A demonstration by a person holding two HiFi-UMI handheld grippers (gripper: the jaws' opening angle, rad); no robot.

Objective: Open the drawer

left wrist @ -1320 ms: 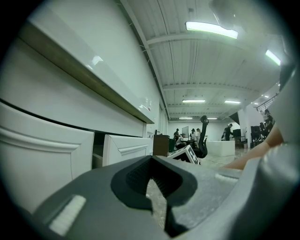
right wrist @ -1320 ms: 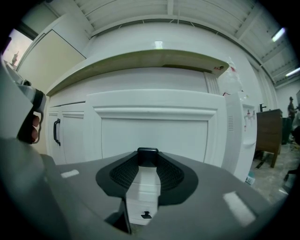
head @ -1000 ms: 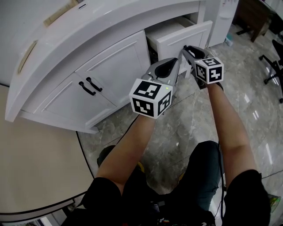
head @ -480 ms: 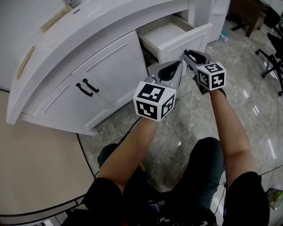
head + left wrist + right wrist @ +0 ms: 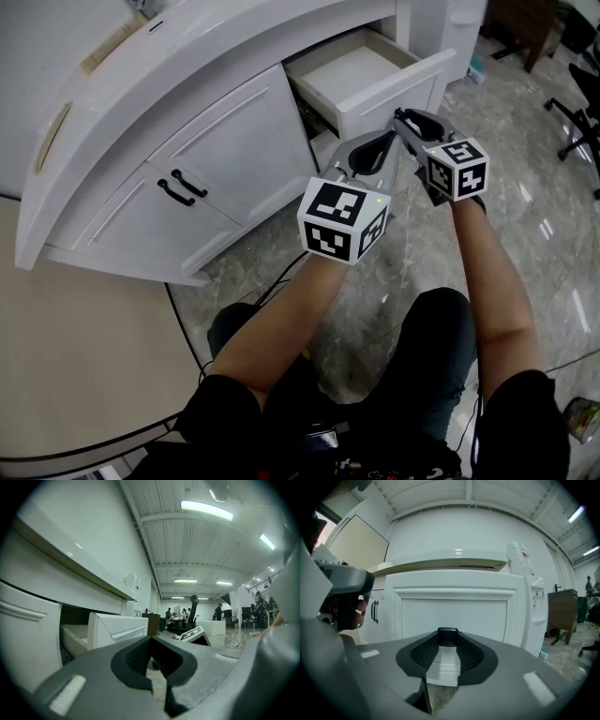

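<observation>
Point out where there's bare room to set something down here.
Inside the drawer, the bottom is bare between its walls. The beige table beside the cabinet shows bare too. Crowded: the drawer front, where the right gripper grips the handle beside the left gripper.

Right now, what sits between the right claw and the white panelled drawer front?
A small black handle, gripped by the right claw; the right gripper view shows it.
</observation>
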